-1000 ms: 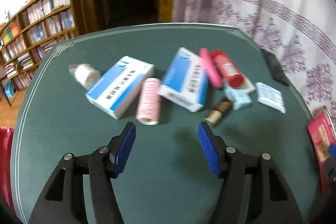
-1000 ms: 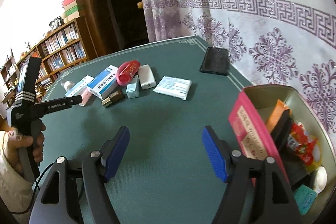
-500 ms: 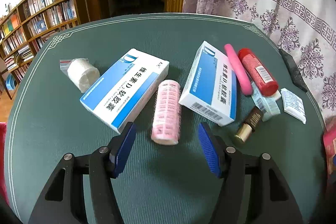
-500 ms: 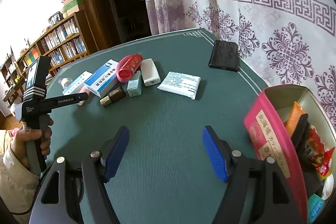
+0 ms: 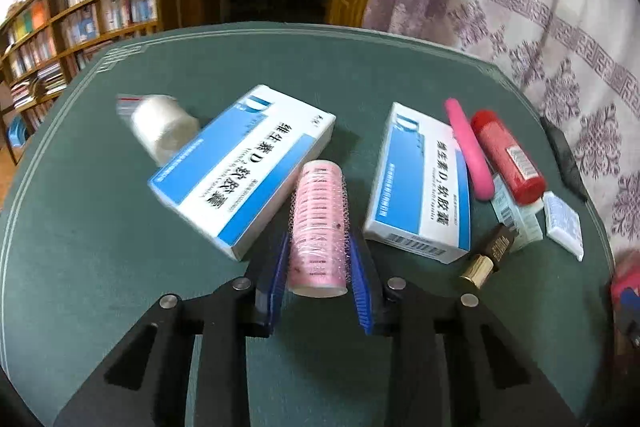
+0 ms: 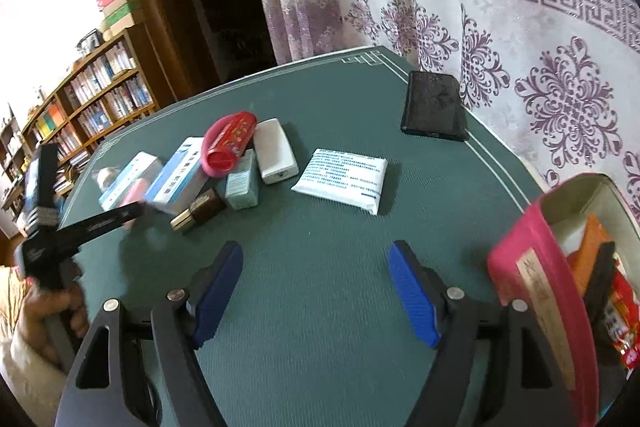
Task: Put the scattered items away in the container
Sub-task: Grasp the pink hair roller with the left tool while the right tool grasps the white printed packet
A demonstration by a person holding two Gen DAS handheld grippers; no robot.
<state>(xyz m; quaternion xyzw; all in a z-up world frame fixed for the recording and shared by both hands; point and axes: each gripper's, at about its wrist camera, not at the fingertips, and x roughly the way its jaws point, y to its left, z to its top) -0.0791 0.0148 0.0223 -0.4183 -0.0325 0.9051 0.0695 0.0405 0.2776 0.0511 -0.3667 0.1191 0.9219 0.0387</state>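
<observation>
Broadly, bookshelves (image 5: 80, 15) and a patterned curtain (image 6: 500, 39) flank the green worktop (image 6: 320, 235). At its right edge sits the pink container (image 6: 536, 291). Right tool (image 6: 316, 287) gapes wide; left tool (image 5: 319, 273) clamps the pink roller (image 5: 318, 223).

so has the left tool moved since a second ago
Yes. The left tool has come forward over the green table and closed around the pink hair roller, between the two blue and white boxes; earlier it was open, short of it.

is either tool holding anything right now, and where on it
The left tool is closed on the pink hair roller, its pads against the two sides of the roller's near end. The right tool is open and holds nothing.
</observation>
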